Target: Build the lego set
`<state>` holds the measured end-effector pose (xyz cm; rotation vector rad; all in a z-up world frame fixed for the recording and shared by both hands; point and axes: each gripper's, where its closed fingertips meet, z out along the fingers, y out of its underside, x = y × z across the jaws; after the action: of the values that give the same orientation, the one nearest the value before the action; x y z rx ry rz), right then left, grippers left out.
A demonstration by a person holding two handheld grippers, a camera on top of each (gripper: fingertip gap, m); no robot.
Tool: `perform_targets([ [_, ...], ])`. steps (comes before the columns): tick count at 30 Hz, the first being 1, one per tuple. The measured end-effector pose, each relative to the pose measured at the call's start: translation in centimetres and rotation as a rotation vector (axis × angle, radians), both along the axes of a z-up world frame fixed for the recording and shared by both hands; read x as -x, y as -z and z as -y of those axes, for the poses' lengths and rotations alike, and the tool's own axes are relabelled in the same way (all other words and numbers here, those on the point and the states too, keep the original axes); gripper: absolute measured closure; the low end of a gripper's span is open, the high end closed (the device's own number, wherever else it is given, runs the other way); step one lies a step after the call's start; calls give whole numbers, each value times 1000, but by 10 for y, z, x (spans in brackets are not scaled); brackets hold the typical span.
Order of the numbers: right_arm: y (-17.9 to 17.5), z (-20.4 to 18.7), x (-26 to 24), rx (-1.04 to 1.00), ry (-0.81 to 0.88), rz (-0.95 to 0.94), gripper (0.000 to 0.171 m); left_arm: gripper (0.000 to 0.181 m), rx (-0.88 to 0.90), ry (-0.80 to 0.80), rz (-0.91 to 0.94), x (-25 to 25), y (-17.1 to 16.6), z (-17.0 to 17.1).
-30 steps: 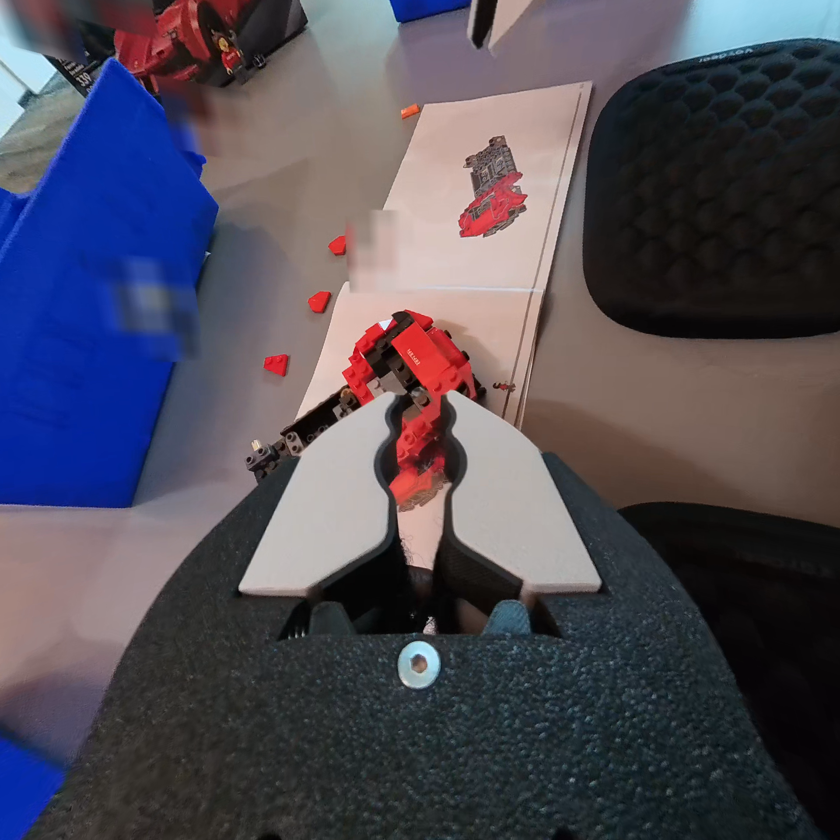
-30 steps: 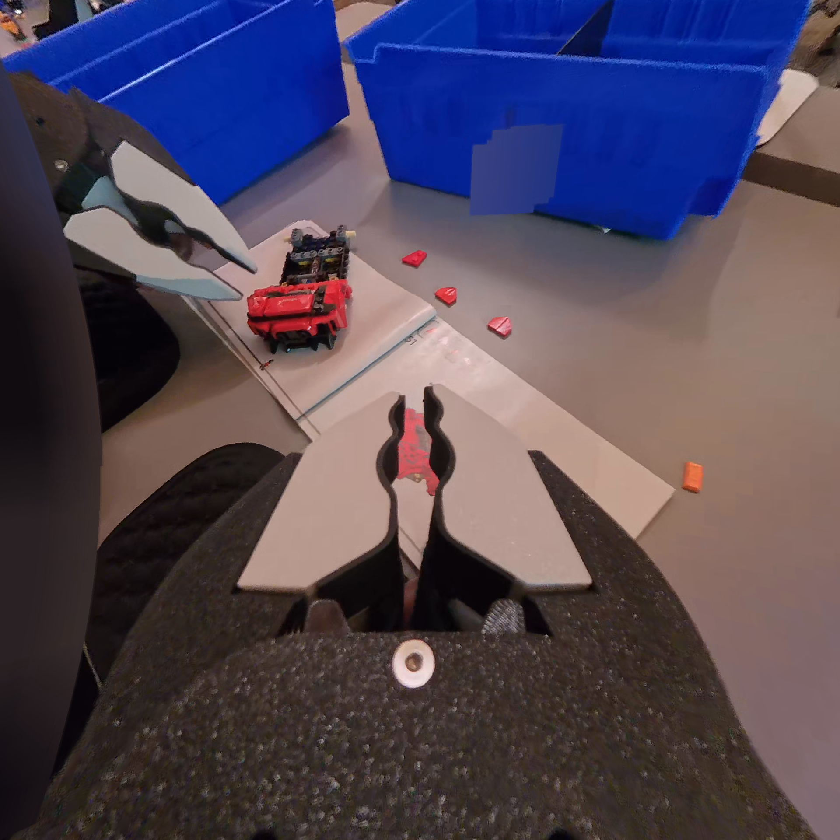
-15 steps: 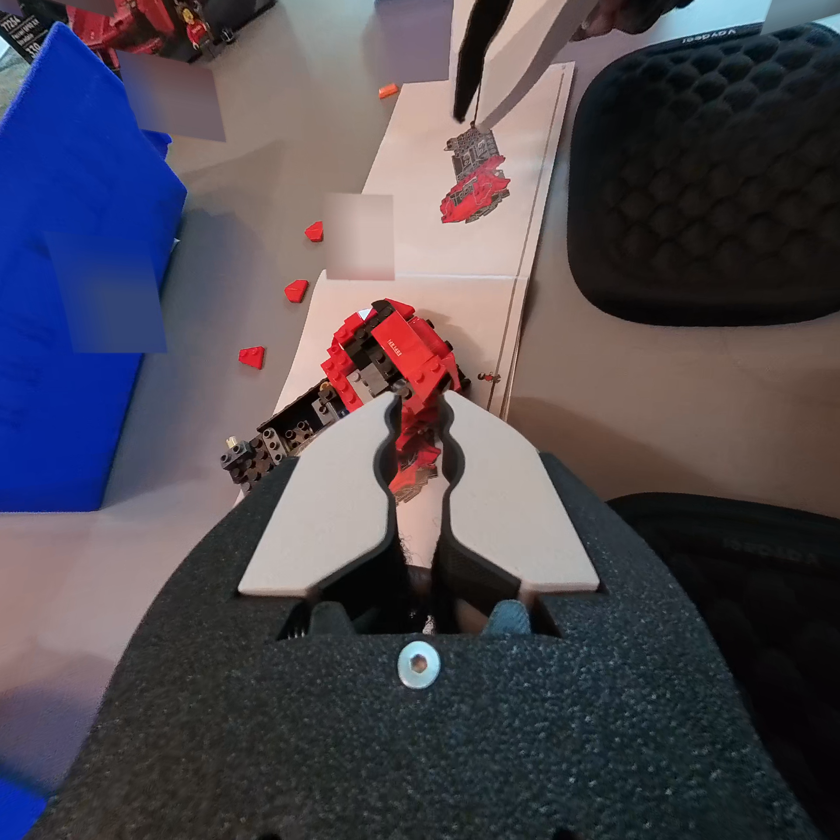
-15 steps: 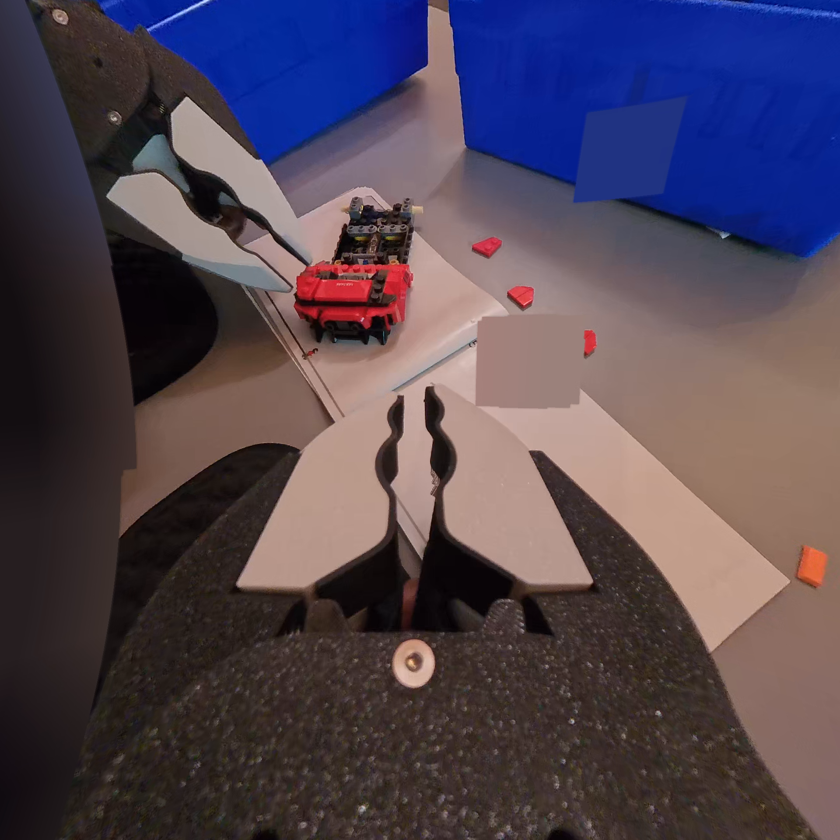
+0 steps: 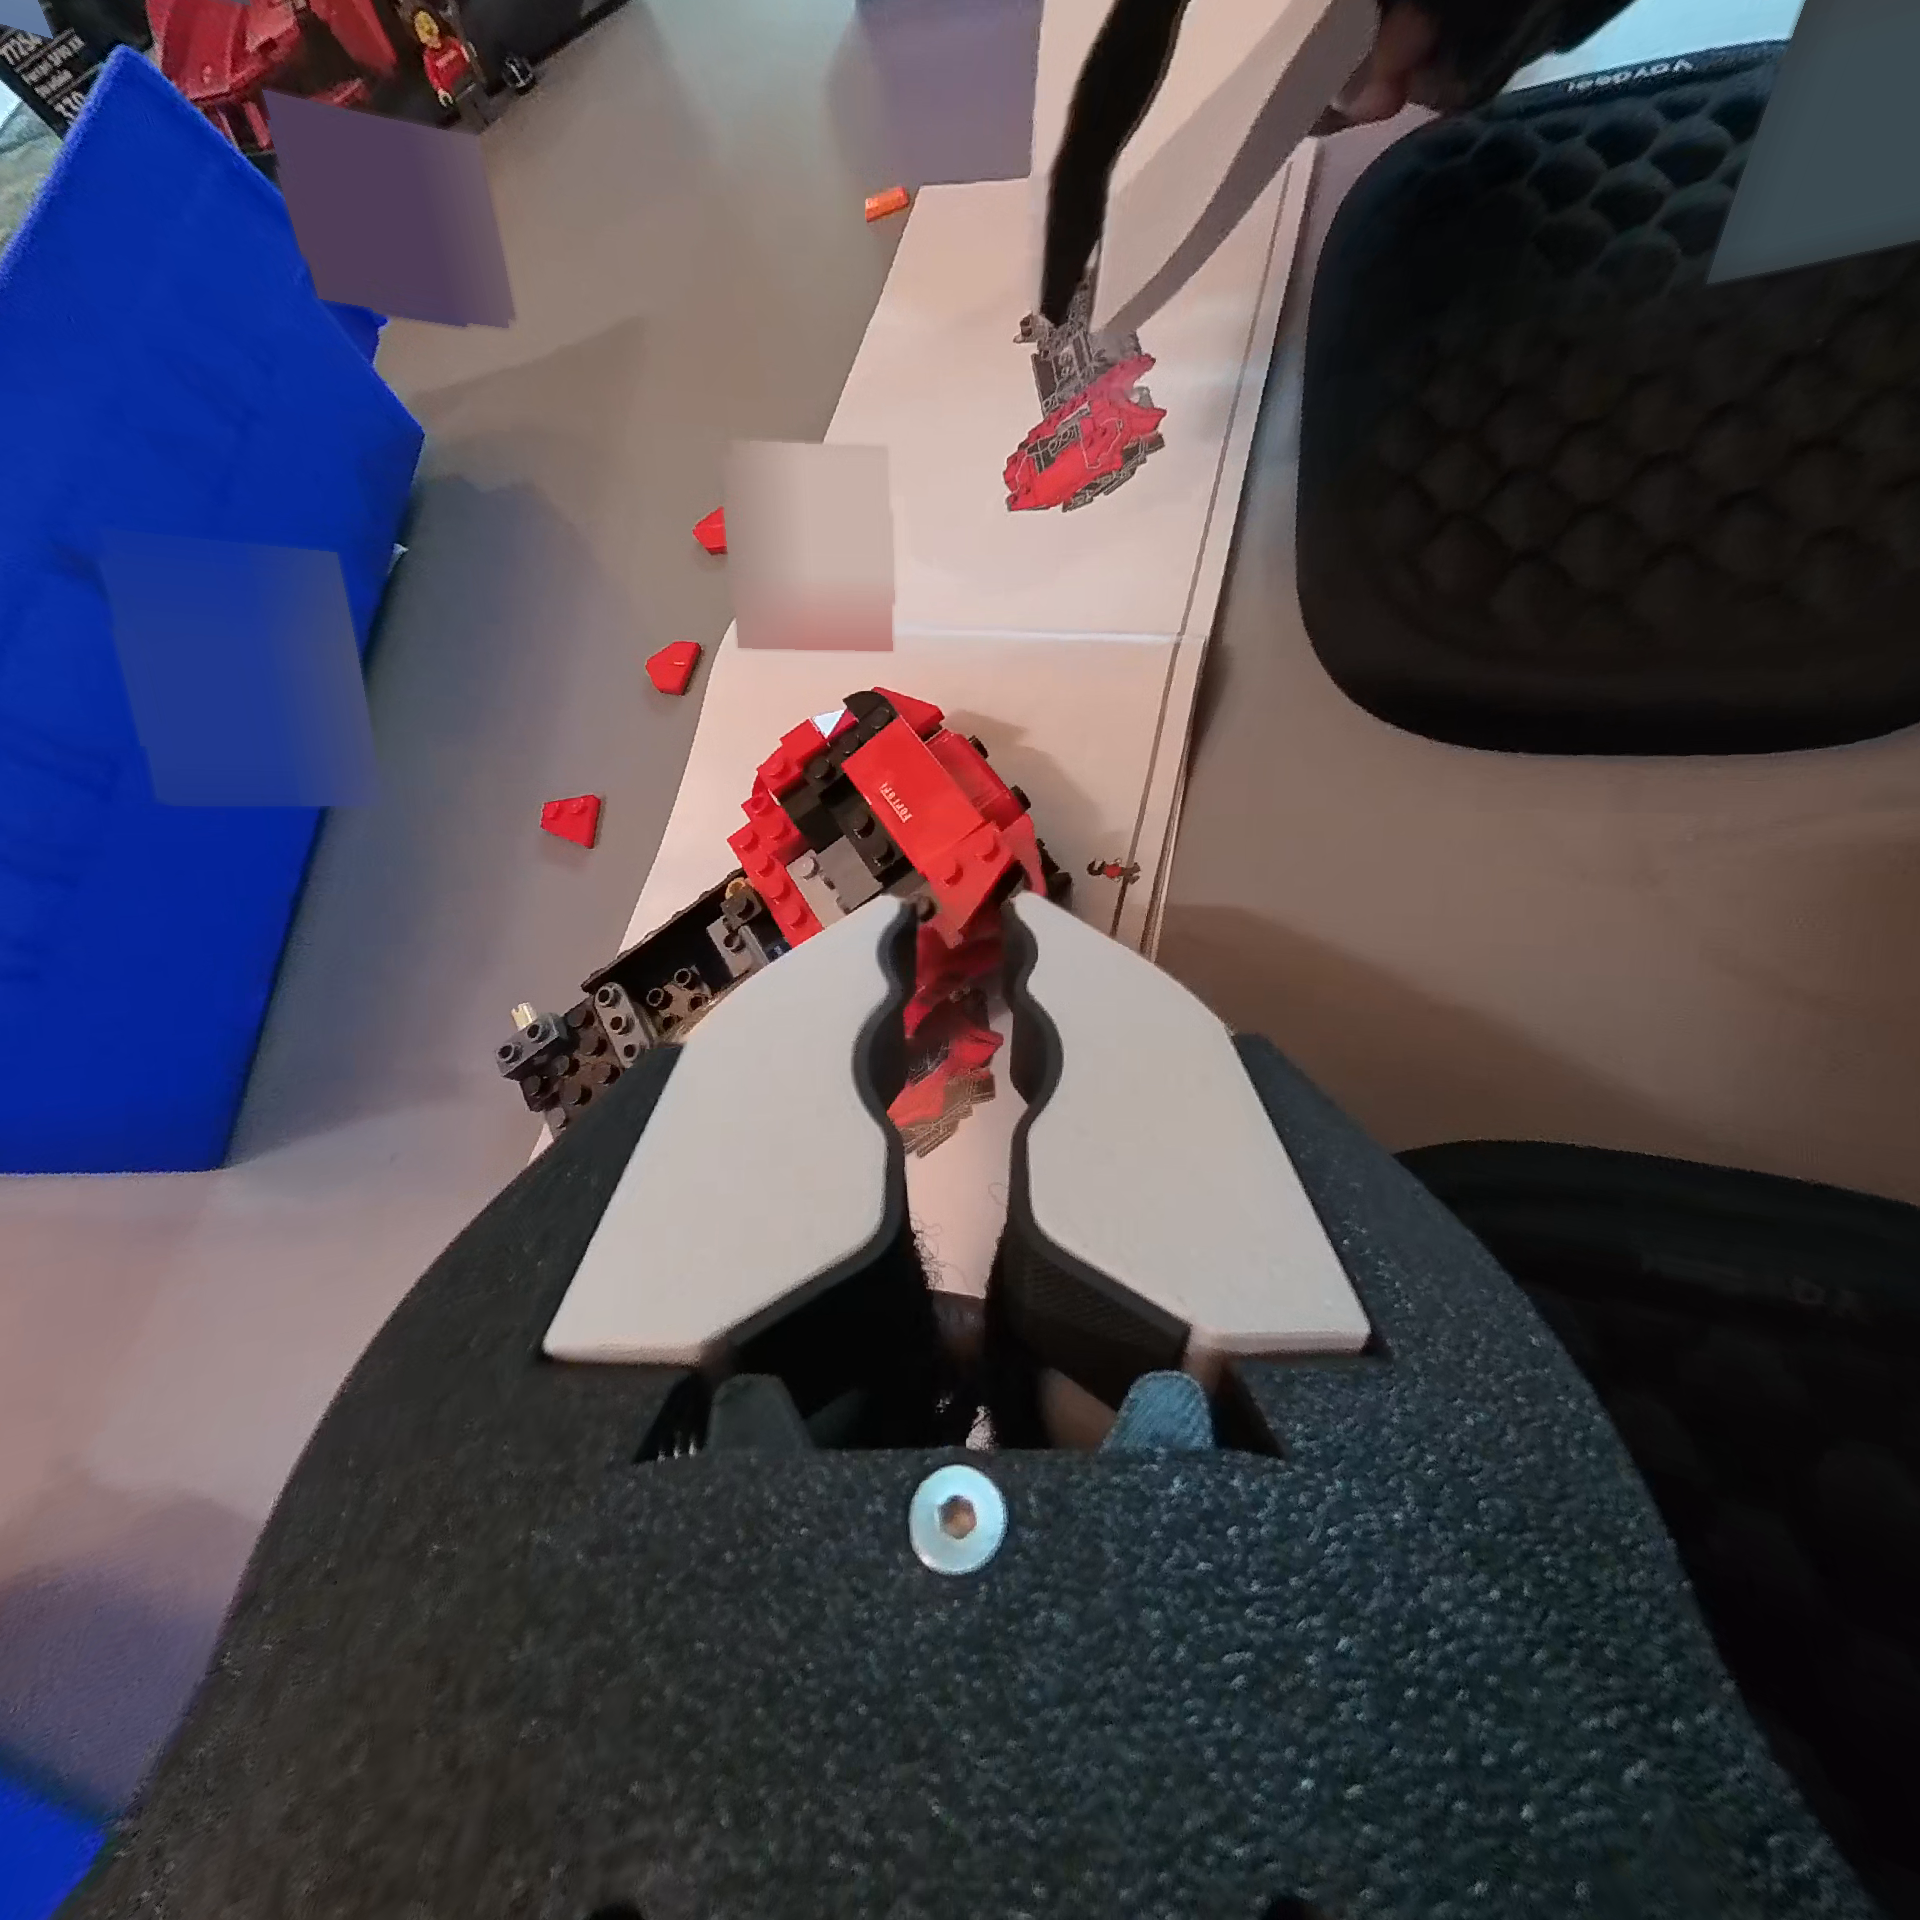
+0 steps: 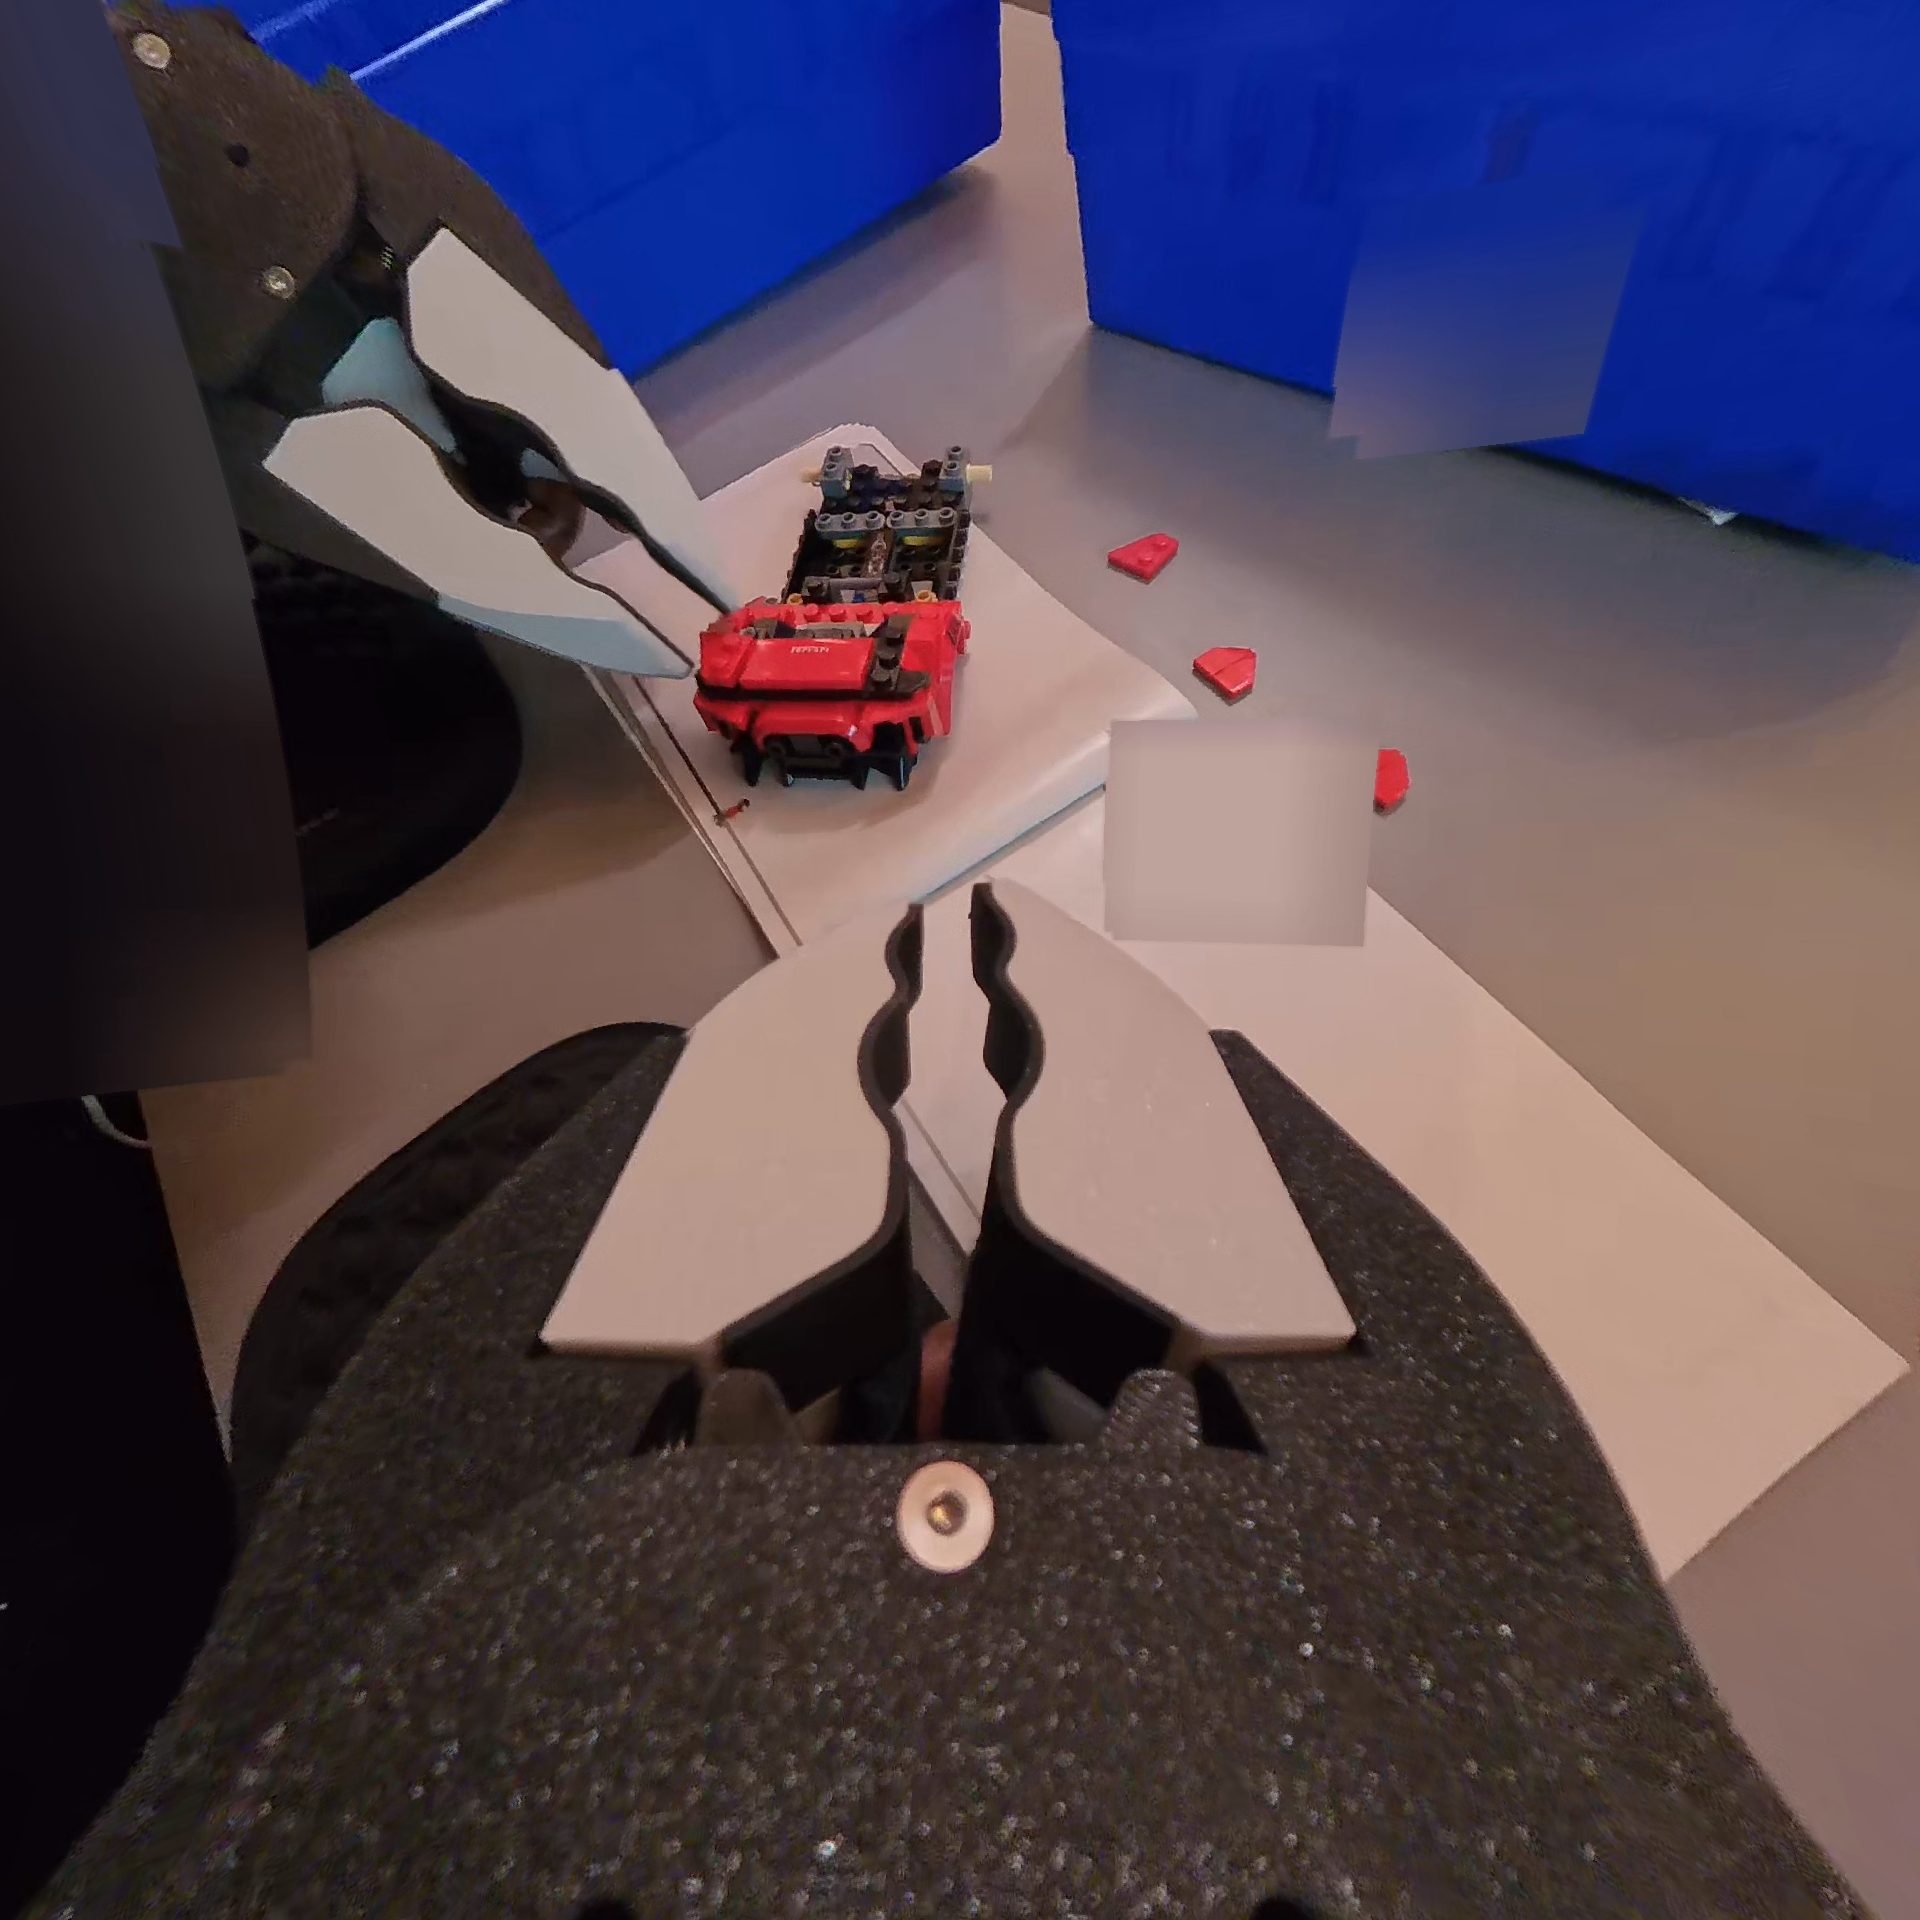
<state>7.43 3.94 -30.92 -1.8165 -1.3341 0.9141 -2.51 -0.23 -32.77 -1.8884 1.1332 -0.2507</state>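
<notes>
lego car half-built, red rear, black chassis, sits on open instruction booklet. right wrist view alone shows left gripper tips at car's rear corner, jaws slightly apart, empty. left wrist view alone shows orange piece. right gripper low over booklet, jaws narrowly apart, empty.

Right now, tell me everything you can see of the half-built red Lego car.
The half-built Lego car sits upright on the open instruction booklet. One end carries glossy red bodywork with black trim; the other is bare black and grey studded chassis, with a tan pin sticking out. No wheels show. The left gripper tips sit at its red corner; contact is unclear.
</notes>
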Motion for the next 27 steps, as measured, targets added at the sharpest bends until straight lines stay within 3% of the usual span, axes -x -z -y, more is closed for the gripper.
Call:
perform_targets([
  [8, 1, 17, 14, -11, -95, 0, 160, 167, 7, -4, 7, 1, 0, 0],
  [21, 4, -9, -18, 10, 52, -20, 161, 167, -32, -7, 60, 1, -10, -2],
  [27, 15, -26, -35, -8, 206, -20, 163, 167, -65, -4, 153, 1, -20, -2],
])
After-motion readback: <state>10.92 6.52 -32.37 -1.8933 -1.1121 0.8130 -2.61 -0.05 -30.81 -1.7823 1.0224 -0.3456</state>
